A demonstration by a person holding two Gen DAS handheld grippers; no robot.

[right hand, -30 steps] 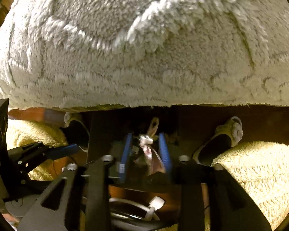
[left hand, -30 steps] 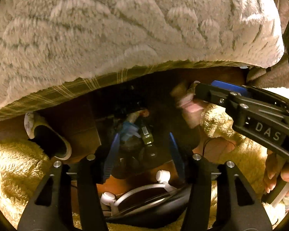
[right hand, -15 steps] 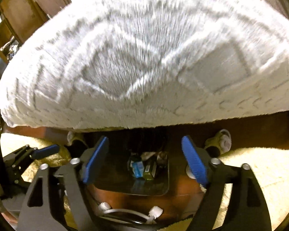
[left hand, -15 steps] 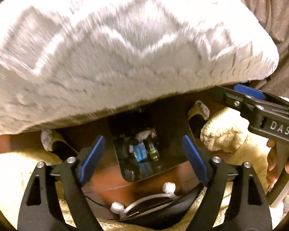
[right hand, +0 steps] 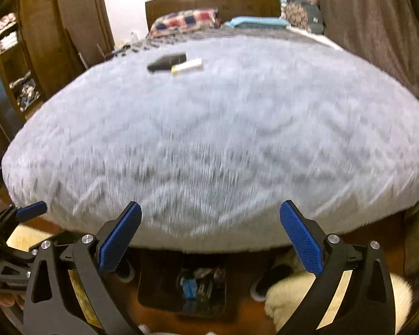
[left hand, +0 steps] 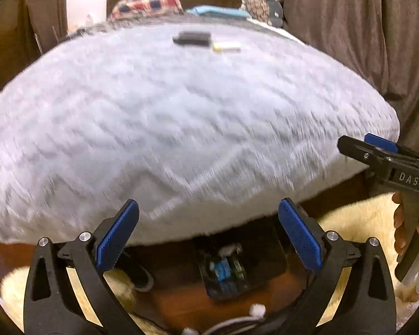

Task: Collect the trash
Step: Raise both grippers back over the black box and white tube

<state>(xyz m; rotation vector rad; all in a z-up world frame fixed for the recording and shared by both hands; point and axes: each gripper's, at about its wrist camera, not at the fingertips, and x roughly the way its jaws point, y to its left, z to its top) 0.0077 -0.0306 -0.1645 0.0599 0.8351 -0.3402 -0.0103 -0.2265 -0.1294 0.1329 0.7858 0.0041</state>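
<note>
Your left gripper and right gripper both stand with jaws wide apart, having just been opening, and nothing sits between the blue pads.

Below them, a dark bin rests on the reddish wooden floor at the foot of the bed. The trash lies inside it: blue, green and pale pieces, too blurred to identify individually.

A fluffy grey-white blanket covers the bed and fills most of both views. On it, well beyond the grippers, a black flat object lies just beside a pale yellow one.

A cream shaggy rug flanks the bin. A brown headboard, patterned pillows, brown curtains and a wooden shelf unit bound the room.
</note>
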